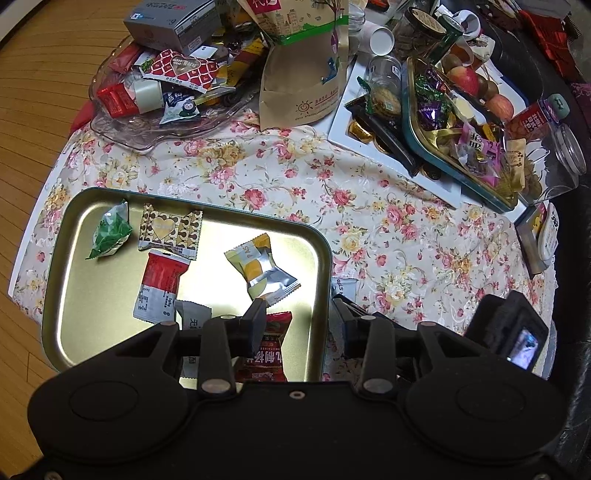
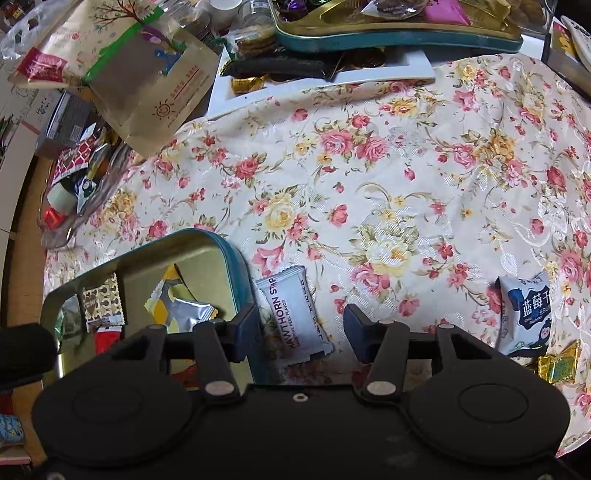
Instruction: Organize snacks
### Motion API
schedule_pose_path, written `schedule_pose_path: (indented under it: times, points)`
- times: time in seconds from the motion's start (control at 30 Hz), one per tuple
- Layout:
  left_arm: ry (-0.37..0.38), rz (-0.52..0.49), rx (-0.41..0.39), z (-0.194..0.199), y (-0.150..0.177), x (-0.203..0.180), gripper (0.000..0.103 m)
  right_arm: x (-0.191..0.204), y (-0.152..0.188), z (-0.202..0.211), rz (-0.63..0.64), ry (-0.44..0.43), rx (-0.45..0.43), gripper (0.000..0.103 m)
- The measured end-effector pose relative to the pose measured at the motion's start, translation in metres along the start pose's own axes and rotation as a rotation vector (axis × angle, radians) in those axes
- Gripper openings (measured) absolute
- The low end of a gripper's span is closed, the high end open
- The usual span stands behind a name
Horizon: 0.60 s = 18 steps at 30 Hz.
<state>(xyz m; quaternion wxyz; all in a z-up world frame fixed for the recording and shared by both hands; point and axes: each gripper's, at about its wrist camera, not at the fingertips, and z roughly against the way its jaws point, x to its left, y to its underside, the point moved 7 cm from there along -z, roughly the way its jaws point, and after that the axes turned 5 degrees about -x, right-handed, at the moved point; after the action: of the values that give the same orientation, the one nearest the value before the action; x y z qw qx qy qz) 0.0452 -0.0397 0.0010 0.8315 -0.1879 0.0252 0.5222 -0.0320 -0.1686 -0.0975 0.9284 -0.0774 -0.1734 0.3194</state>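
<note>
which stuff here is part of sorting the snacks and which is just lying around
Part of the job:
- gold tin tray with wrapped snacks in it
- hawthorn strip packet on the cloth, between the open right gripper fingers
- blueberry packet
- gold candy

Just lying about:
- brown paper bag
- glass jar
- apples
- grey box

shiny gold metal tin (image 1: pixel 55 258), glossy foil snack wrappers (image 1: pixel 262 269), woven floral tablecloth (image 2: pixel 406 166), matt kraft paper bag (image 1: pixel 299 74).
</note>
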Motion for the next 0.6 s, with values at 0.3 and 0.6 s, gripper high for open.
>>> schedule_pose_path:
  times: [0.3,0.6]
  points:
    - [-0.004,-0.011,0.011,-0.003,0.003,-0.006,0.048,-0.004,-0.003,-0.013,0.045,0.064,-0.015,0.047]
    - [-0.013,-0.056,0.030,-0.012,0.008,-0.026,0.048,-0.048,-0.003,0.000,0.005,0.127,-0.002,0.041]
